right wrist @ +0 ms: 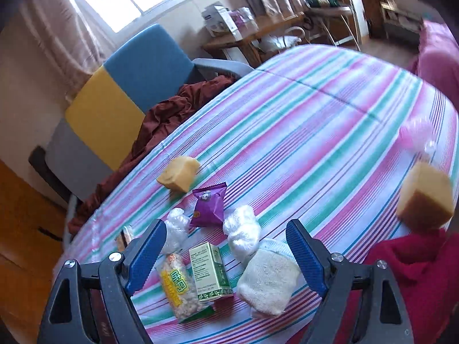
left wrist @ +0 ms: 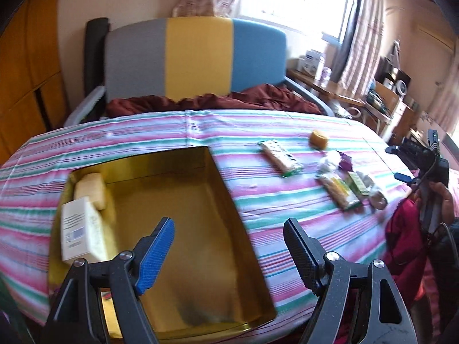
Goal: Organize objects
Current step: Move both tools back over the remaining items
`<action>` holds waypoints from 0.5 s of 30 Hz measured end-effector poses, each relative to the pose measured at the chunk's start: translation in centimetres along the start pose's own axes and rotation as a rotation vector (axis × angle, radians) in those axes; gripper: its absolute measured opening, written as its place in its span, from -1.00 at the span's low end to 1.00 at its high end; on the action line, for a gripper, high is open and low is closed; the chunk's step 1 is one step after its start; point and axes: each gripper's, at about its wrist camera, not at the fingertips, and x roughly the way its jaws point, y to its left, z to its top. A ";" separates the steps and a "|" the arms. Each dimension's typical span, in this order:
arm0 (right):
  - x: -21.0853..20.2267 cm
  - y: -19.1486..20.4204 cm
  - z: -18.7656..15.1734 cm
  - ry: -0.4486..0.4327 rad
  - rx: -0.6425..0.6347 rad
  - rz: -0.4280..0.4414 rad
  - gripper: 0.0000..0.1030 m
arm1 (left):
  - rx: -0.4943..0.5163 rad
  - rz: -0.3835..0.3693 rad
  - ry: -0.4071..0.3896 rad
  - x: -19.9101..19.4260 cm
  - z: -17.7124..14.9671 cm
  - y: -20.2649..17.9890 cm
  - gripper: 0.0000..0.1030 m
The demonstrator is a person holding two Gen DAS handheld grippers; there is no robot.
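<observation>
The left gripper has its jaws apart over a shiny gold tin. The right gripper, jaws apart too, hangs over crinkly snack packets on the striped cloth.

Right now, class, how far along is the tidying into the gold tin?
Done: a white box and a pale yellow block lie in the gold tin.
In hand: nothing; the left tongs and the right tongs are both open and empty.
Left: the green carton, purple packet, peanut bag and other loose items on the striped cloth.
</observation>
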 end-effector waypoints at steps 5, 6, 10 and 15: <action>-1.2 -2.6 0.0 -0.090 0.144 0.107 0.72 | 0.032 -0.086 0.073 3.0 1.6 -4.7 0.53; -1.1 -2.6 0.1 -0.089 0.150 0.113 0.72 | 0.041 -0.094 0.082 3.5 1.9 -5.6 0.53; -0.9 -2.4 0.2 -0.078 0.149 0.140 0.72 | 0.065 -0.128 0.129 6.1 3.0 -9.2 0.53; -0.2 -2.4 0.2 -0.056 0.146 0.164 0.72 | 0.085 -0.163 0.193 10.0 3.8 -12.8 0.53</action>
